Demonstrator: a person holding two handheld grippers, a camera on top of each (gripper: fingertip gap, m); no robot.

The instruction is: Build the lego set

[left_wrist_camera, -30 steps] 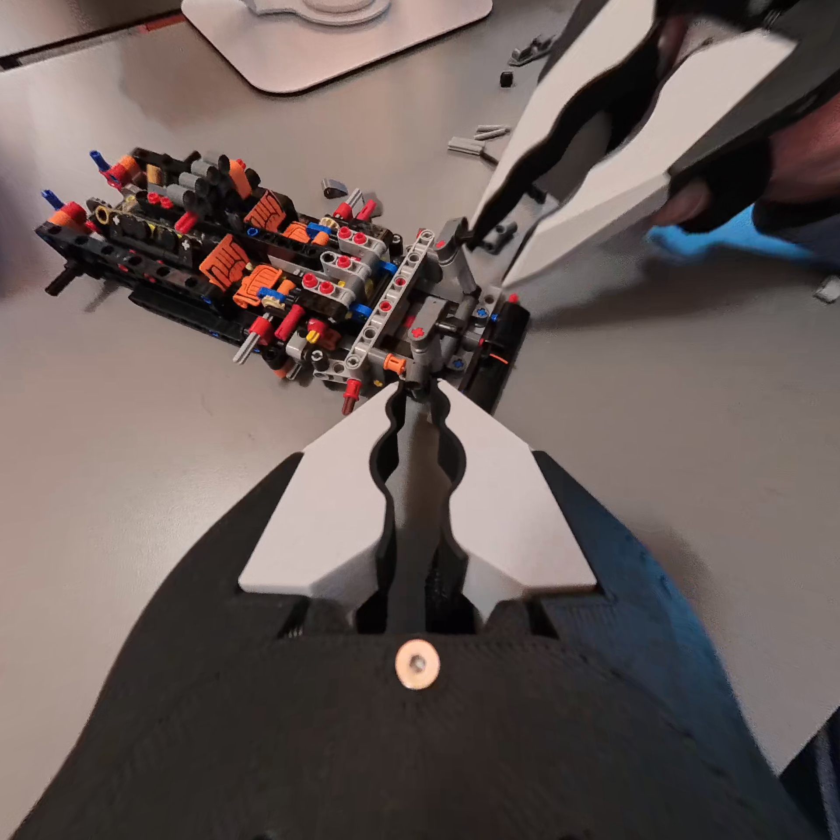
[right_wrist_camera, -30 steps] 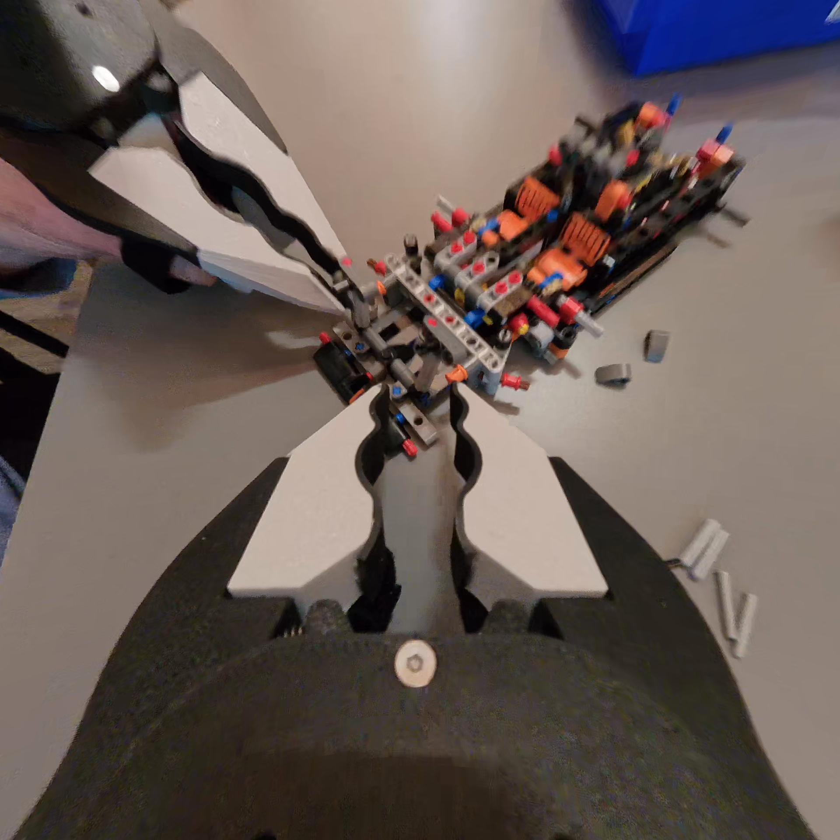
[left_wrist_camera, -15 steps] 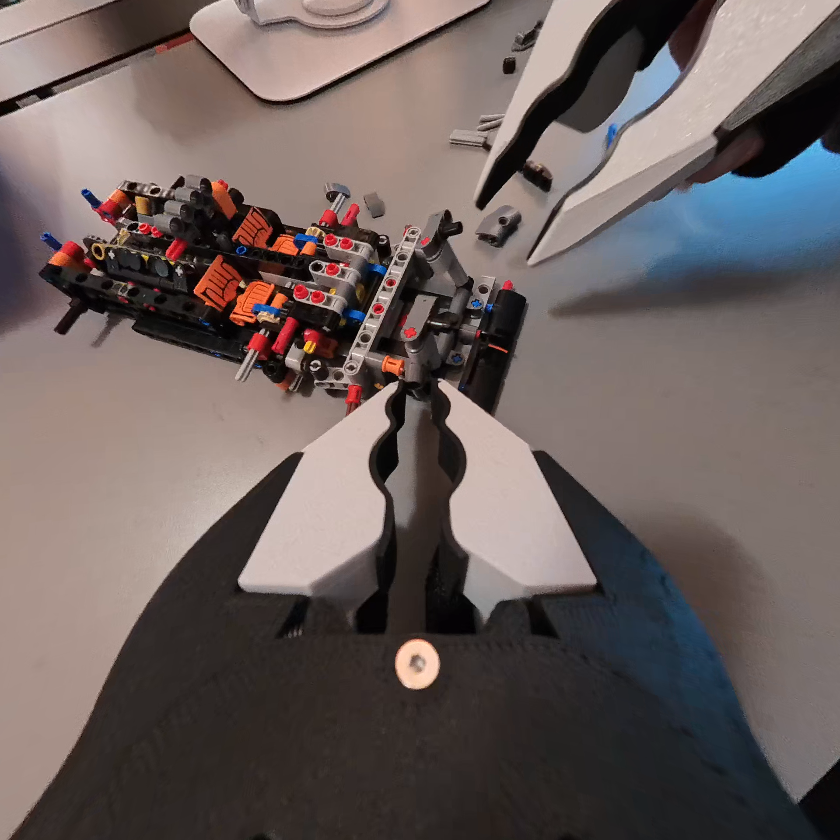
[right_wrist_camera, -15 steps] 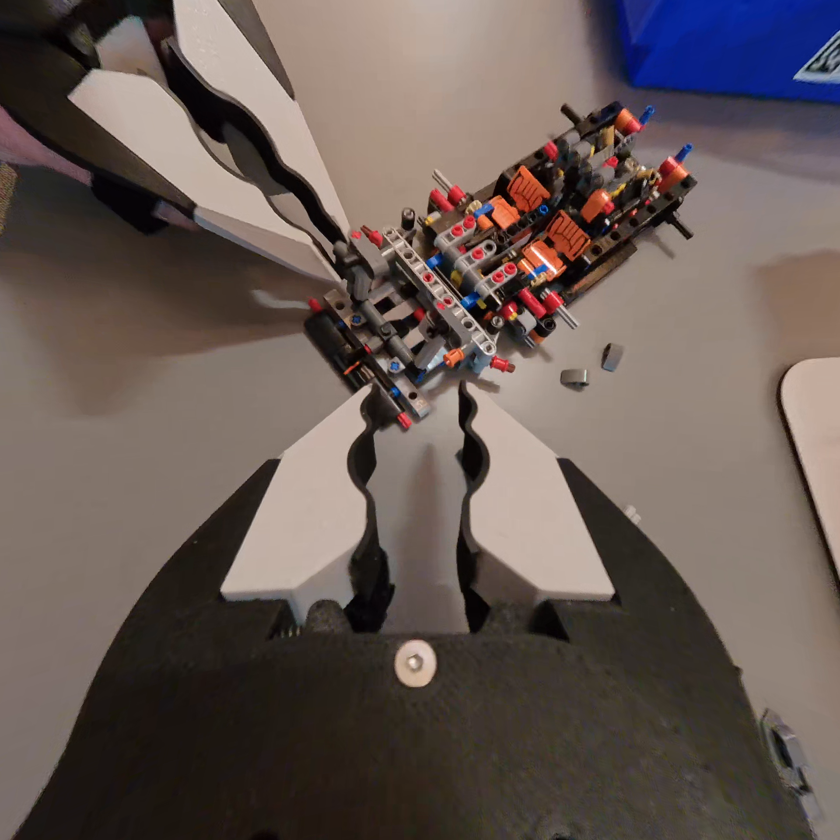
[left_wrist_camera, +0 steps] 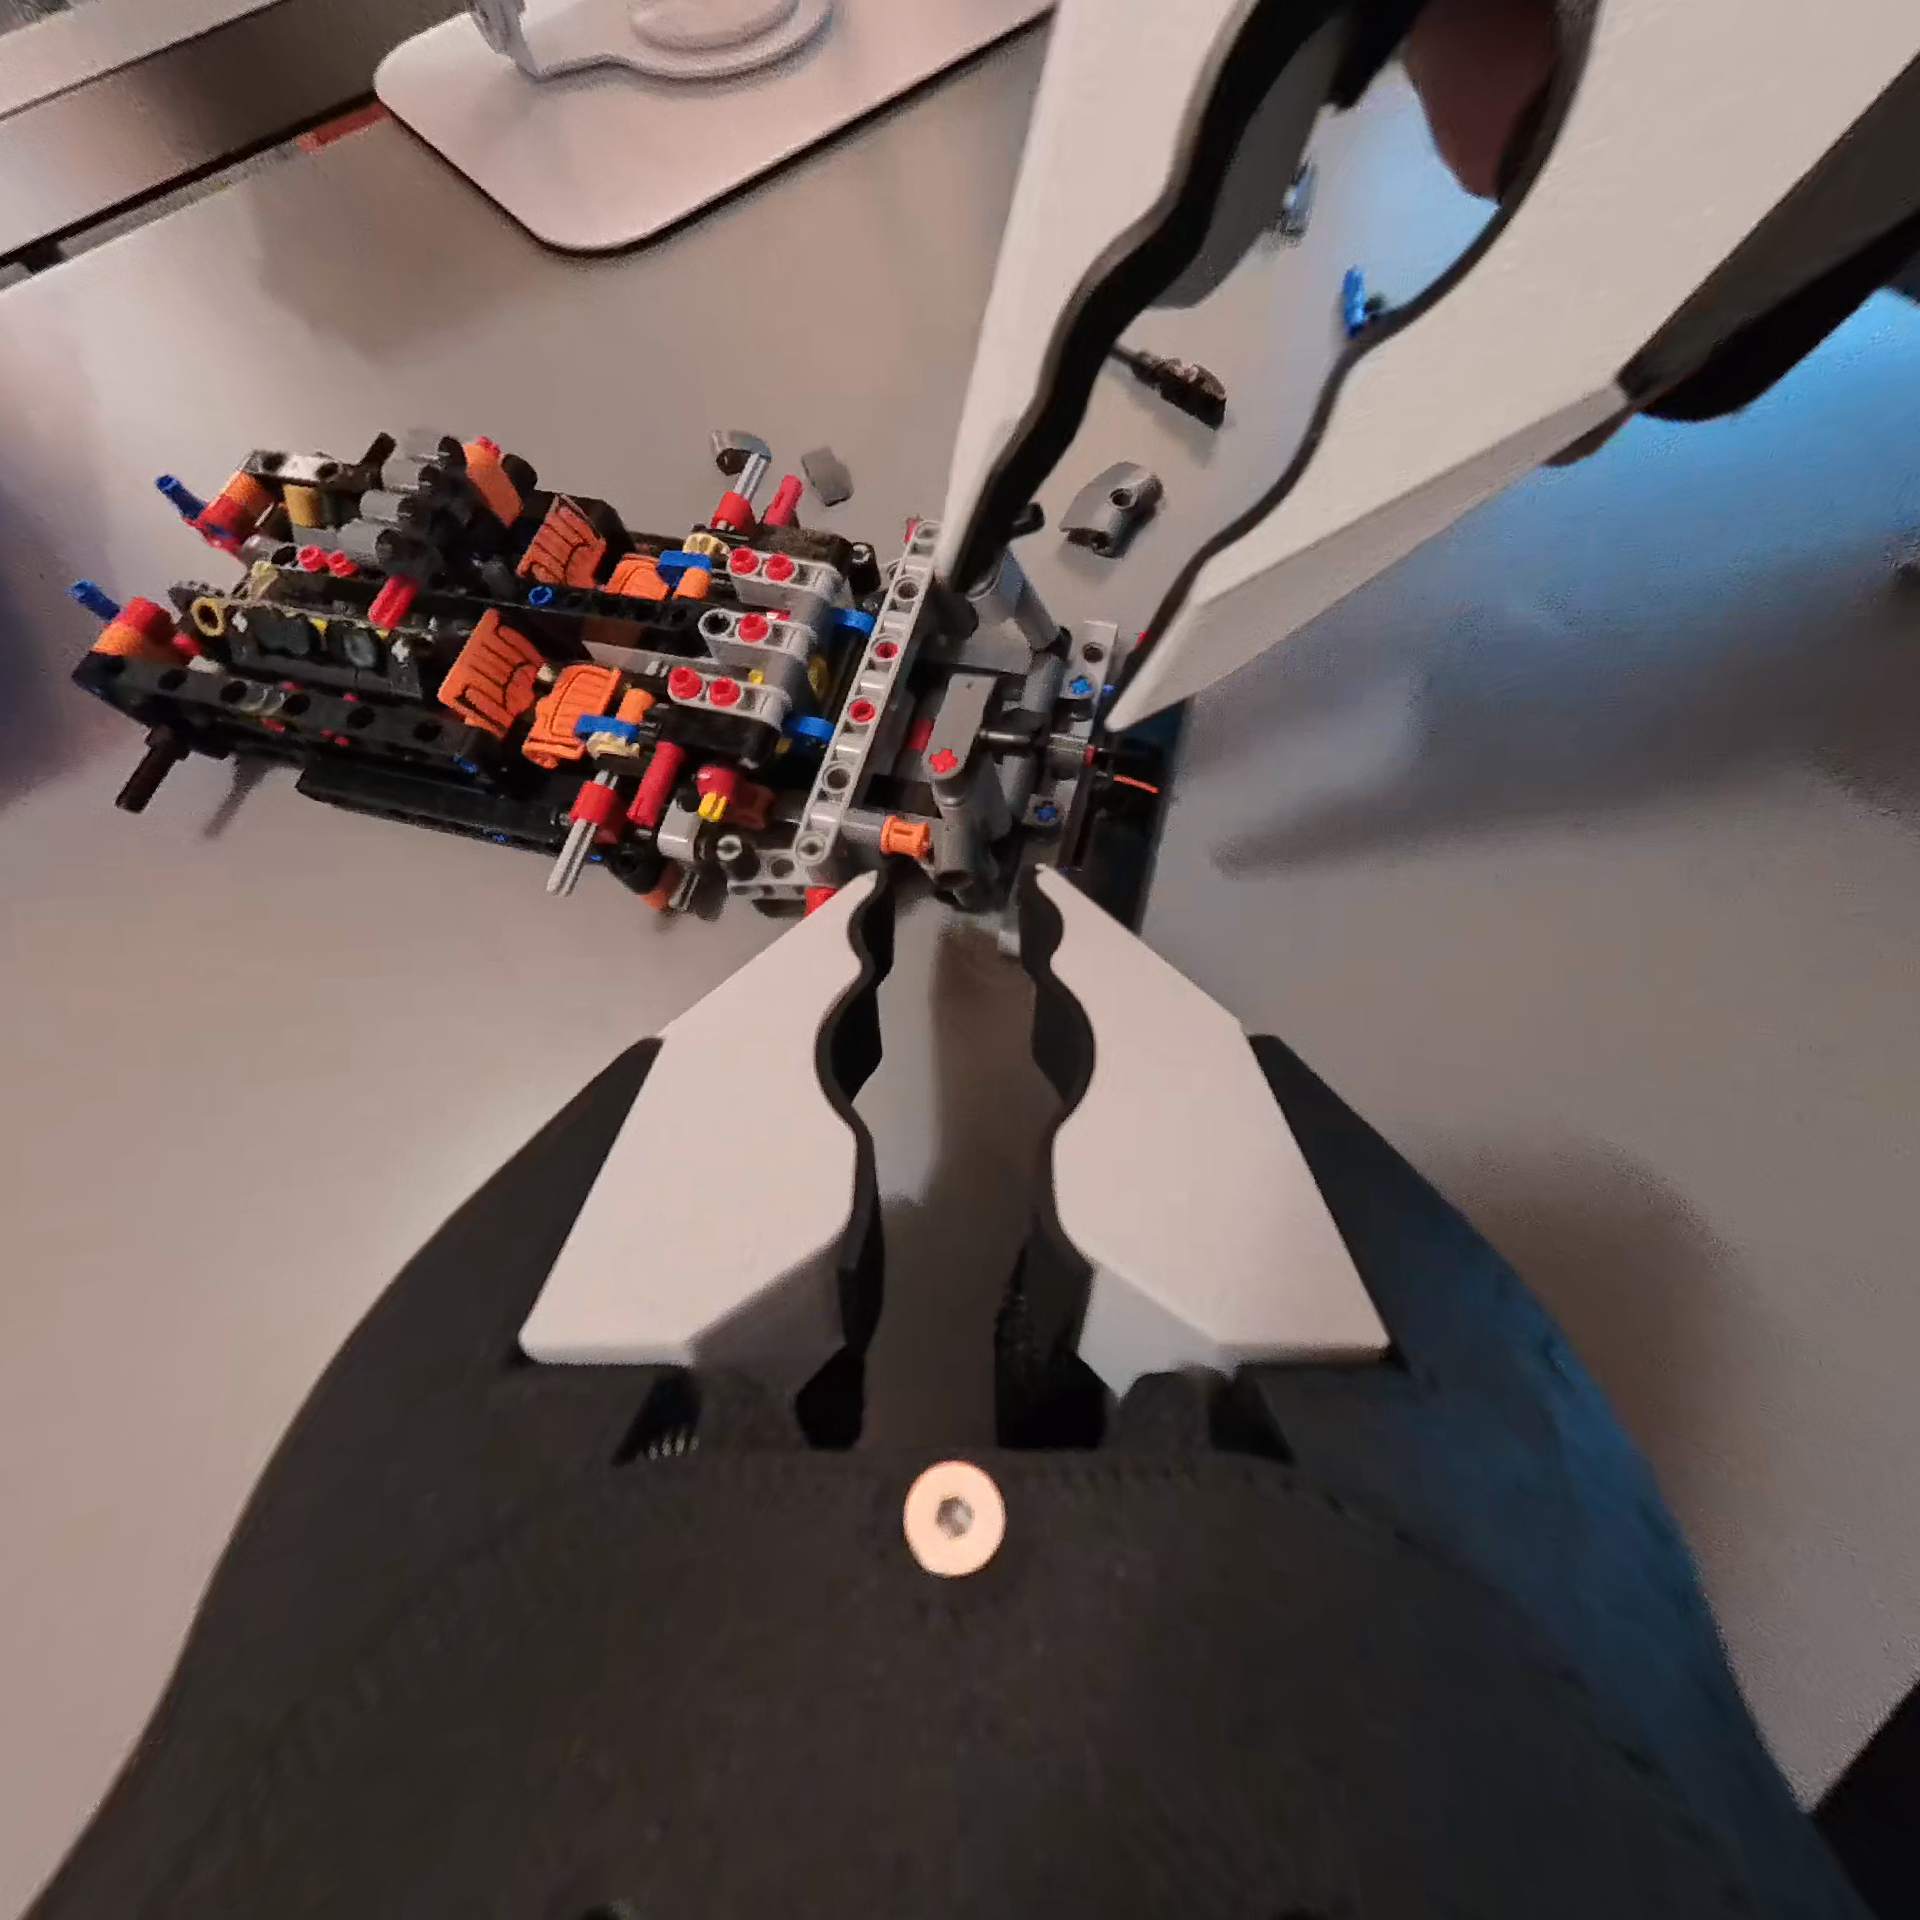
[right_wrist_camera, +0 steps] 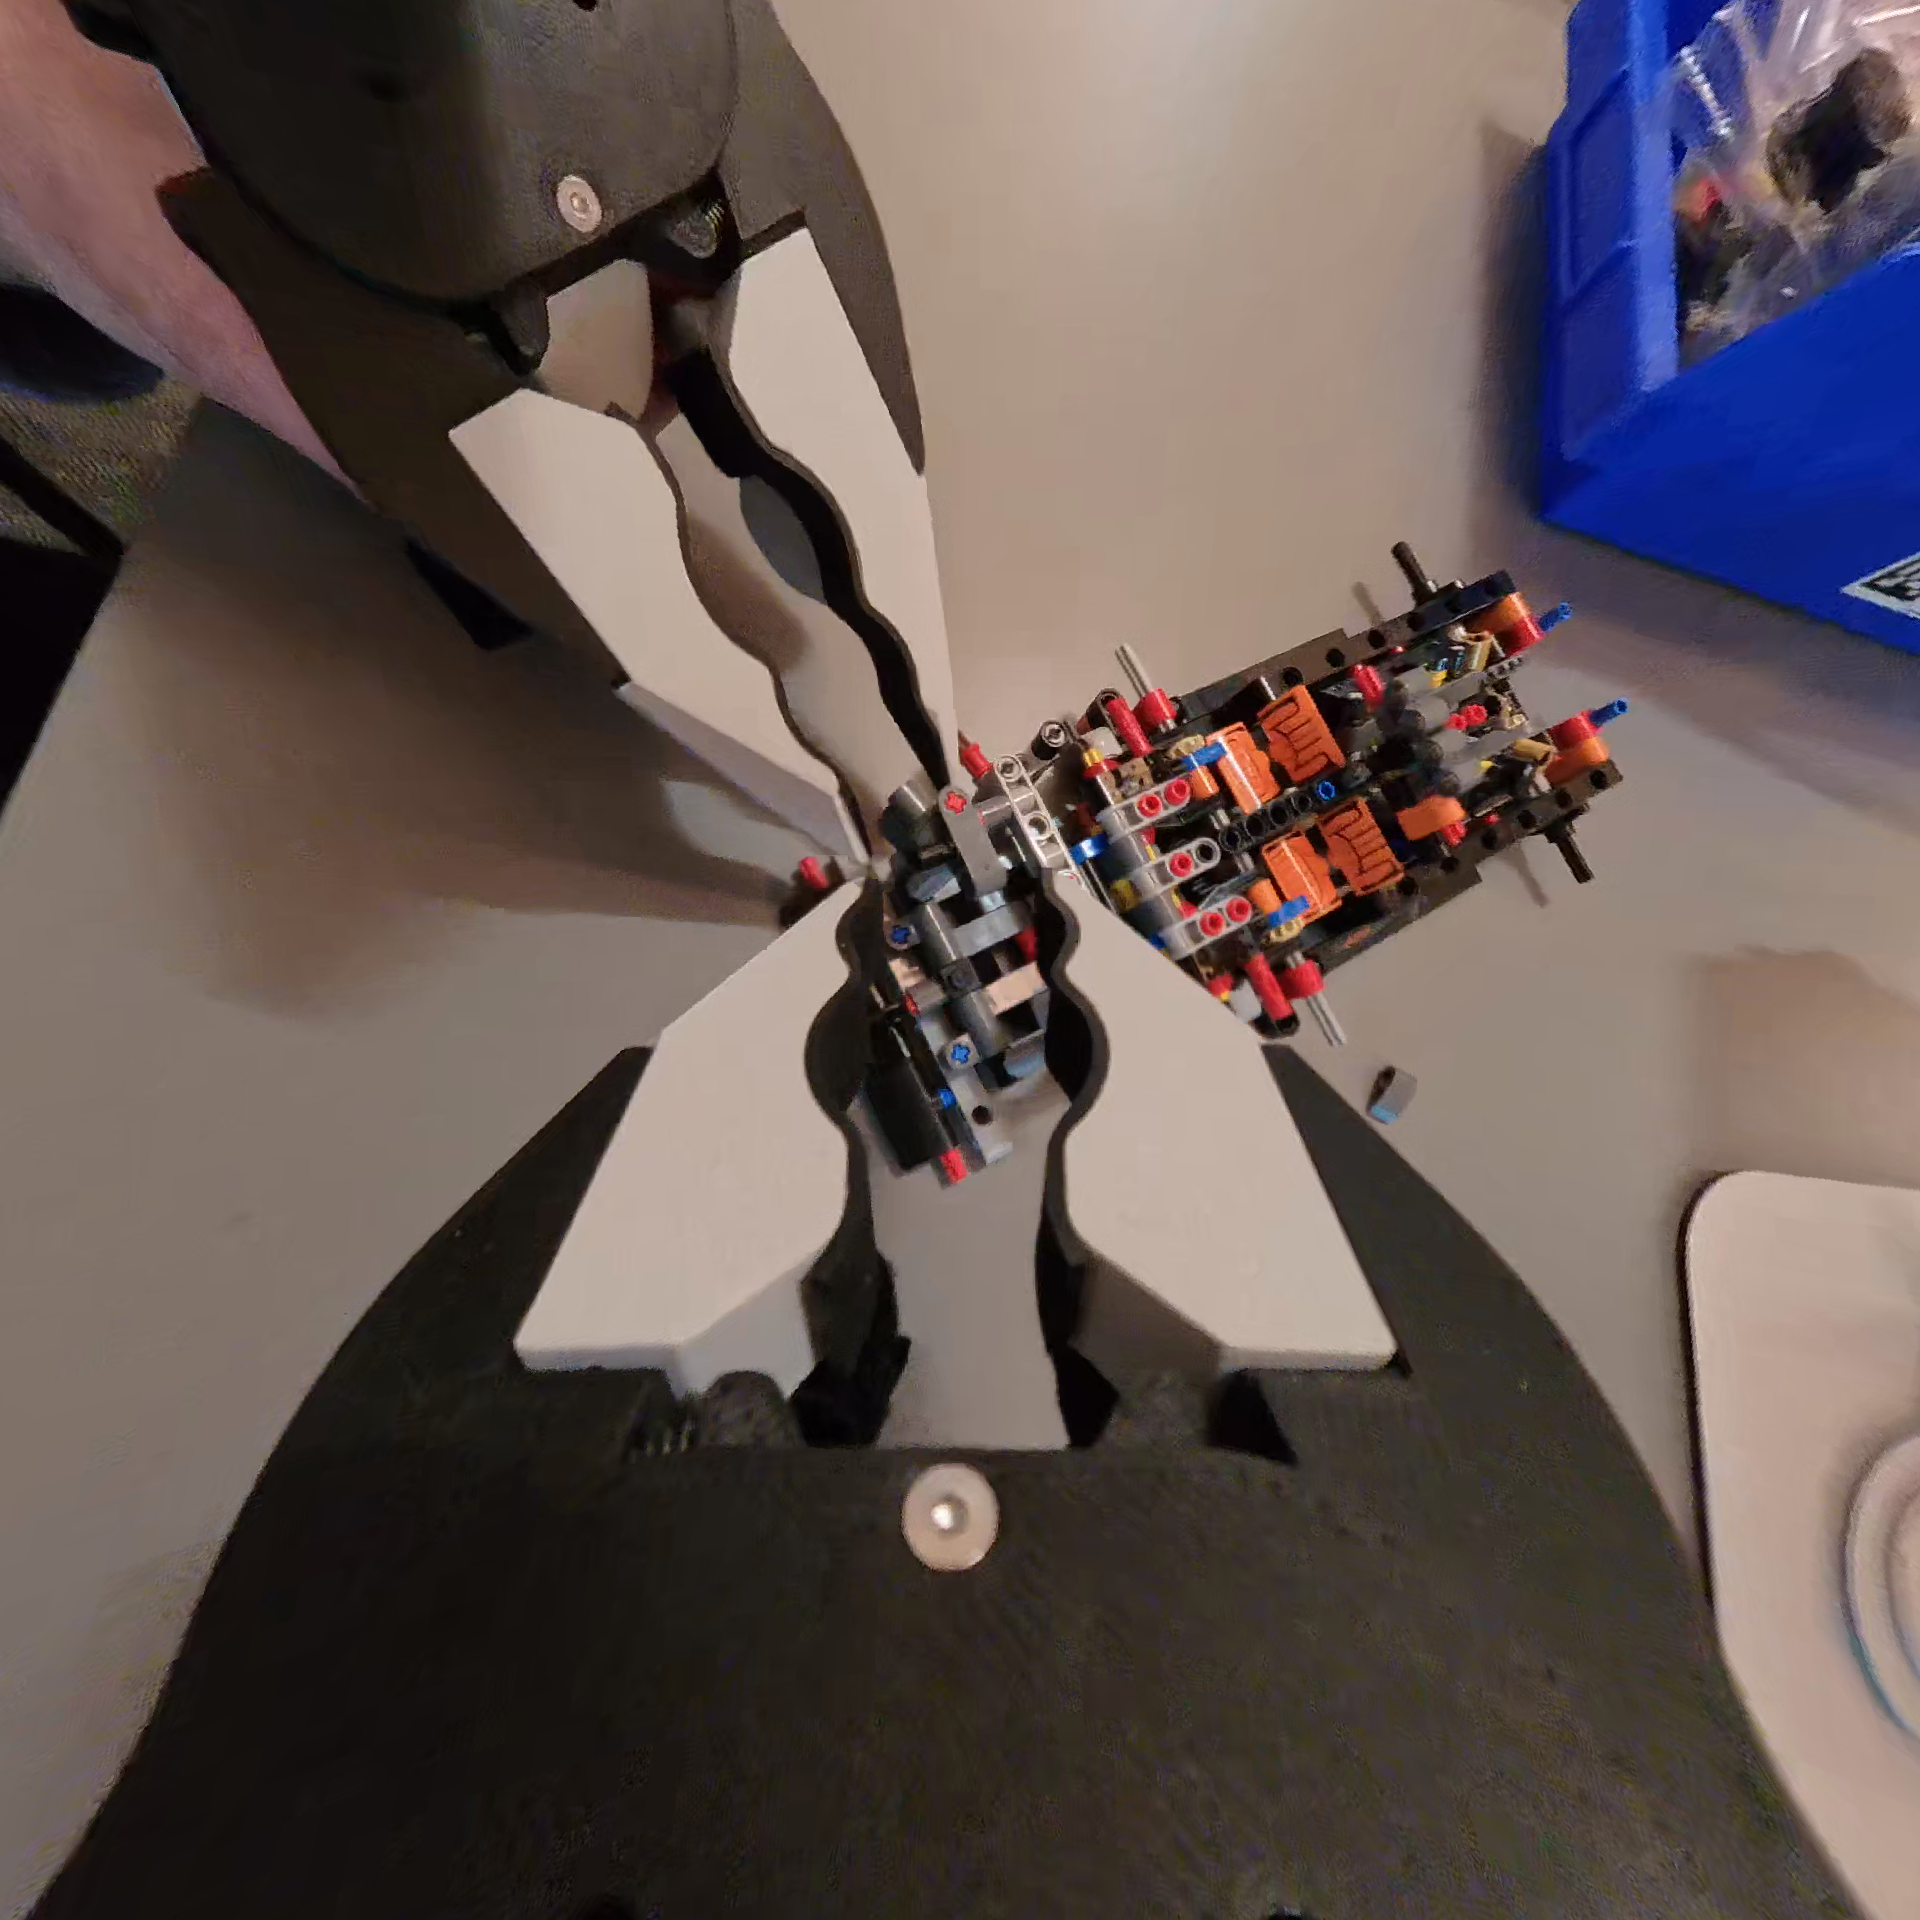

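Note:
The long lego model (left_wrist_camera: 582, 665), black with orange, red and grey parts, lies on the grey table; it also shows in the right wrist view (right_wrist_camera: 1299, 831). My left gripper (left_wrist_camera: 956, 878) is slightly open, its tips either side of a grey part at the model's near end. My right gripper (right_wrist_camera: 961, 883) straddles the same grey end section, and its fingers press the sides. In the left wrist view the right gripper (left_wrist_camera: 1034, 649) comes down from the upper right onto that end. The left gripper (right_wrist_camera: 909, 810) shows at upper left in the right wrist view.
A white mat (left_wrist_camera: 623, 135) lies at the back, also at the right edge of the right wrist view (right_wrist_camera: 1787, 1455). A blue bin (right_wrist_camera: 1745, 416) holds bagged parts. Loose grey pieces (left_wrist_camera: 1112, 504) (right_wrist_camera: 1390, 1091) and a dark piece (left_wrist_camera: 1174, 374) lie near the model. There is about 5 centimetres between the tips of the two grippers.
My right gripper moved in over the model's grey end and narrowed onto it. My left gripper's fingers opened a little. The model stayed in place.

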